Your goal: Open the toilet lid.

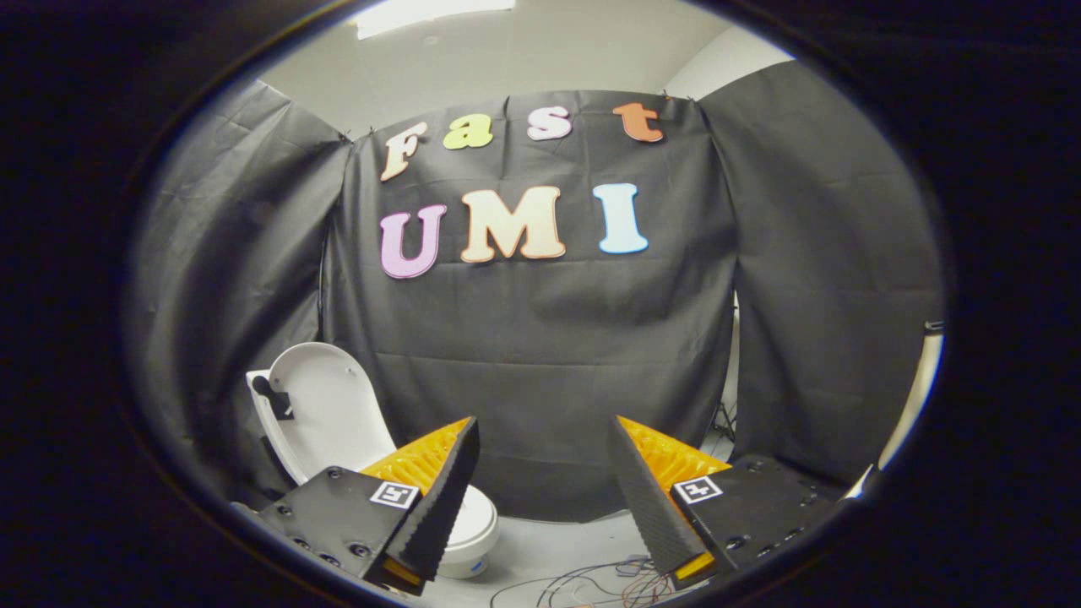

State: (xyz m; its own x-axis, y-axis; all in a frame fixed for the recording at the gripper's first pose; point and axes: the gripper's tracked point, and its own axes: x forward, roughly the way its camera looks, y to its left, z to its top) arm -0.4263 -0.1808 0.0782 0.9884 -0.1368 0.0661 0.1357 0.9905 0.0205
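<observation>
Tool (545,439) – fingers spread wide, gripping nothing | white oval plastic toilet lid (325,405) – raised upright, beyond left finger, apart from it | white toilet bowl (473,528) – partly hidden behind that finger | loose coloured wires (591,583) – on floor between fingers

No words, brands or numbers can be read on any object here. The only signs are two square black-and-white coded tags on the gripper (543,422): the left tag (394,495) sits at 8 o'clock from the gap between the jaws, the right tag (698,489) at 4 o'clock. The jaws stand apart with nothing between them.
</observation>
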